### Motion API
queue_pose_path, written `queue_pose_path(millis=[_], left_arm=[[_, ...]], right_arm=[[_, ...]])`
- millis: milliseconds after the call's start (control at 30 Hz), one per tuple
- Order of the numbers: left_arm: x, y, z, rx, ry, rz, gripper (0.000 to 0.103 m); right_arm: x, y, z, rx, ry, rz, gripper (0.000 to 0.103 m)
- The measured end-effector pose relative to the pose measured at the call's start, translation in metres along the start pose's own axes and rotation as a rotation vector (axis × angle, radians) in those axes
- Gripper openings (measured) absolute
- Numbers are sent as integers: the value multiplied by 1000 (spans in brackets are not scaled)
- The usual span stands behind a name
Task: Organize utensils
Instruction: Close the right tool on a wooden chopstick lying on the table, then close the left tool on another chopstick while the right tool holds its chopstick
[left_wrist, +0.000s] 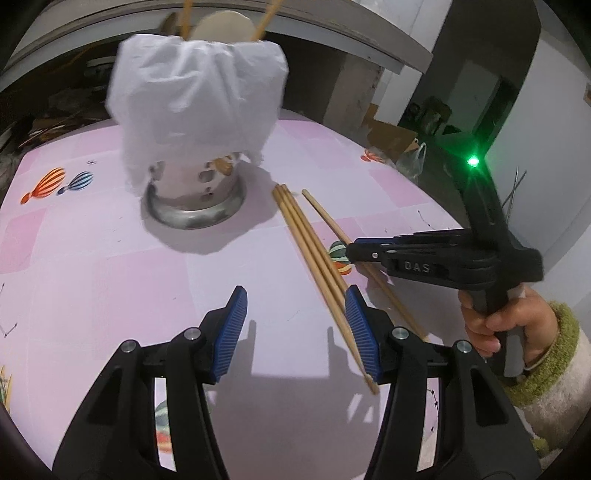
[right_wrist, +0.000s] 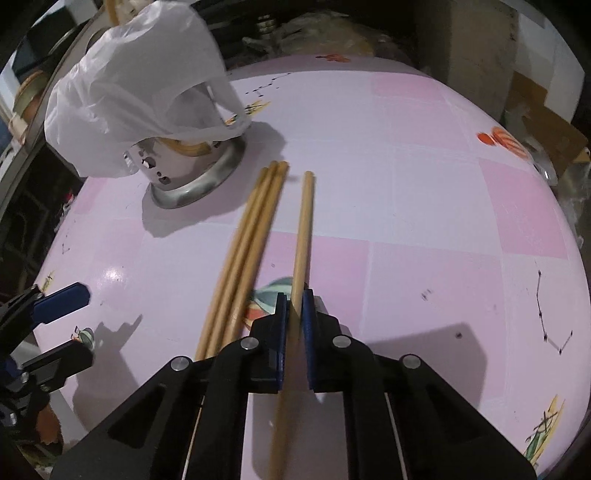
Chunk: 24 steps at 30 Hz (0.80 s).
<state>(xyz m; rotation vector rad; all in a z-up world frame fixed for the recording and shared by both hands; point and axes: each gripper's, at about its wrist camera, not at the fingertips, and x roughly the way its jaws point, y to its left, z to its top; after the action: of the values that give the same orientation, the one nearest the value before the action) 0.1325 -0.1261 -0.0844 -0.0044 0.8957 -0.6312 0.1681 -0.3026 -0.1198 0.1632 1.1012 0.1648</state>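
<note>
Long, round, pale wooden chopsticks (right_wrist: 255, 229)

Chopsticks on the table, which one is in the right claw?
The lone chopstick, lying apart from the bundle of three, sits clamped in the right claw; the bundle lies untouched beside it.

Three wooden chopsticks (right_wrist: 243, 251) lie bunched; a fourth (right_wrist: 301, 236) (apparently clamped) alongside.
</note>
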Motion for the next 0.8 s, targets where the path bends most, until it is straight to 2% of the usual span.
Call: queue_pose_path(millis=[167,267,400,800], left_arm=[[24,-13,8,26,38,-11,50],[36,-19,9,41,66,8,43],[46,-22,7,51,96,37,40],[68,-29,3,79,156,137,38]], right_arm=[[-6,-8,-9,30,-16,17,8],[-8,-12,-12,44,-25,32,8],[-7,-16,-12,52,-36,53,8],[-8,-24,-15,70,-51,115,8]])
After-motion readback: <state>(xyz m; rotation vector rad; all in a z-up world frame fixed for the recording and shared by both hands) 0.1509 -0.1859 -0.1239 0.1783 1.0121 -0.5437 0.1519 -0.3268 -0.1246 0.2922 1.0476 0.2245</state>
